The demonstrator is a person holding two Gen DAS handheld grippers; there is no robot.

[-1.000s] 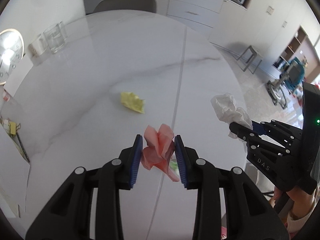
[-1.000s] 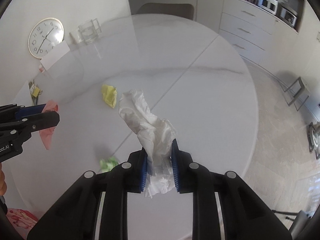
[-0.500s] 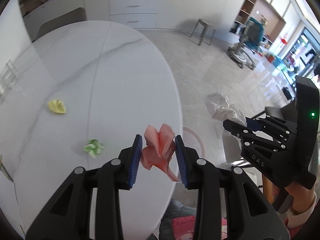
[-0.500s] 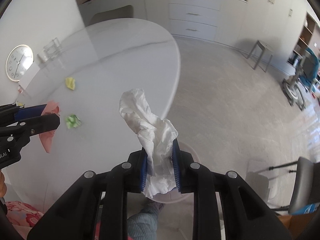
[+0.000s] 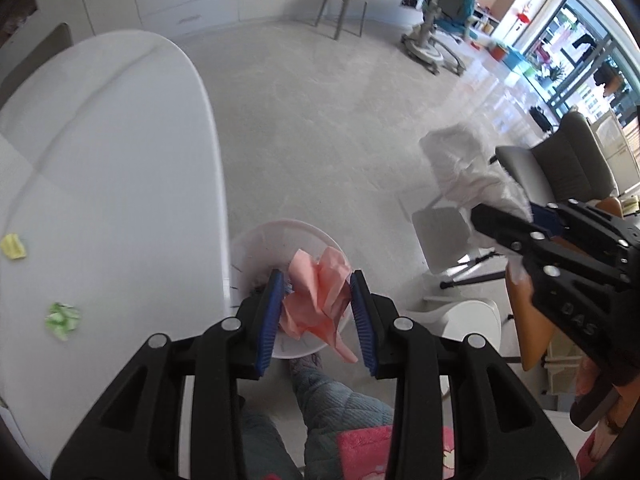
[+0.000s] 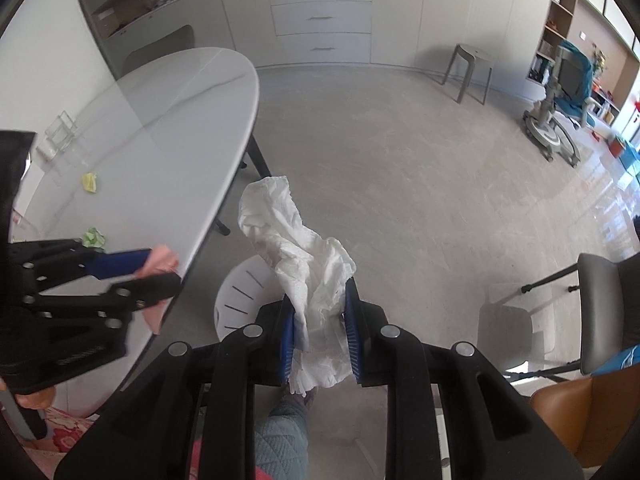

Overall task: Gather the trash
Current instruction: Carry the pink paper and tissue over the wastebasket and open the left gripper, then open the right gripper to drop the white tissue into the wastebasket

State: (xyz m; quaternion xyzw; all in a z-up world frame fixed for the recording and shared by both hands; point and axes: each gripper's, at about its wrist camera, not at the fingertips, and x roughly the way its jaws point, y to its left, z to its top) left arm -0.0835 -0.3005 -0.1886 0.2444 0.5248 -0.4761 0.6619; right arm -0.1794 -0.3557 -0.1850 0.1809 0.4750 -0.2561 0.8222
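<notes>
My left gripper (image 5: 317,298) is shut on a crumpled pink paper (image 5: 316,300) and hangs over a white waste bin (image 5: 260,248) on the floor beside the table. The right gripper (image 6: 320,320) is shut on a crumpled white tissue (image 6: 296,248), with the same white bin (image 6: 236,300) just below and left of its fingers. In the left wrist view the right gripper (image 5: 504,220) shows at the right with the white tissue (image 5: 460,164). A yellow scrap (image 5: 14,246) and a green scrap (image 5: 62,318) lie on the white oval table (image 5: 120,160).
A person's quilted slipper and trouser leg (image 5: 320,384) stand just in front of the bin. A grey stool (image 6: 472,72), a grey chair (image 5: 560,168) and a brown chair (image 6: 576,416) stand around on the floor. Cabinets with drawers (image 6: 320,12) line the far wall.
Both grippers have swung right, off the tabletop and out over the floor, each still gripping its paper. The white bin has come into view beneath them; the yellow and green scraps stay on the table.
</notes>
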